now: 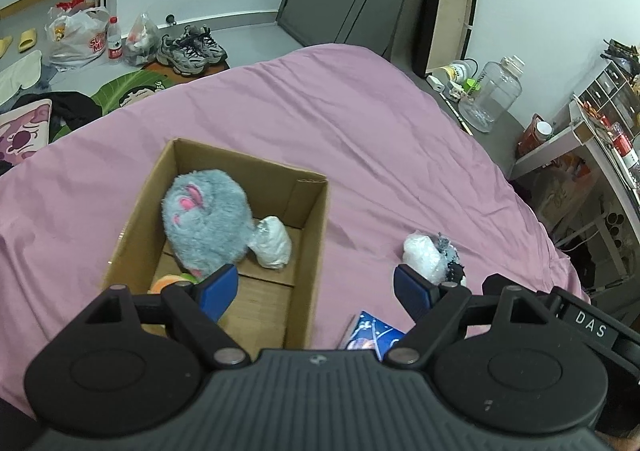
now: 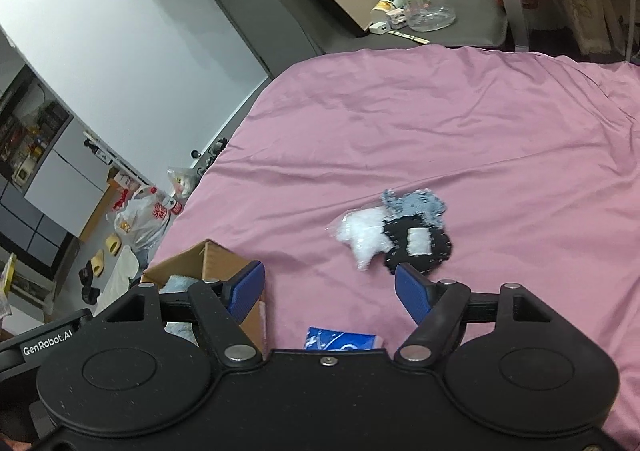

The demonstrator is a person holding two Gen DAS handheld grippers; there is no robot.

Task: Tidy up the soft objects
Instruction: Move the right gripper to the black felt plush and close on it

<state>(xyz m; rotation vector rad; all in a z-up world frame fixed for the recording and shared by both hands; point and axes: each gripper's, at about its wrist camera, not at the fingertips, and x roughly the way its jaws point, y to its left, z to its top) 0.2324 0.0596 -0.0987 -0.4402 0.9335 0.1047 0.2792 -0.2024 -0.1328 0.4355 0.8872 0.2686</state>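
blue packet (image 1: 374,335); left view shows plush (image 1: 208,221).

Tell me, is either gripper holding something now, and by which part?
Nothing is held. The left gripper and the right gripper are both open, with no object between their blue pads.

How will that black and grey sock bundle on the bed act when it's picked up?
The socks look like thin knit fabric, so probably floppy and light. They lie flat on the sheet, so unlikely to roll. They touch a plastic bag, which may drag along.
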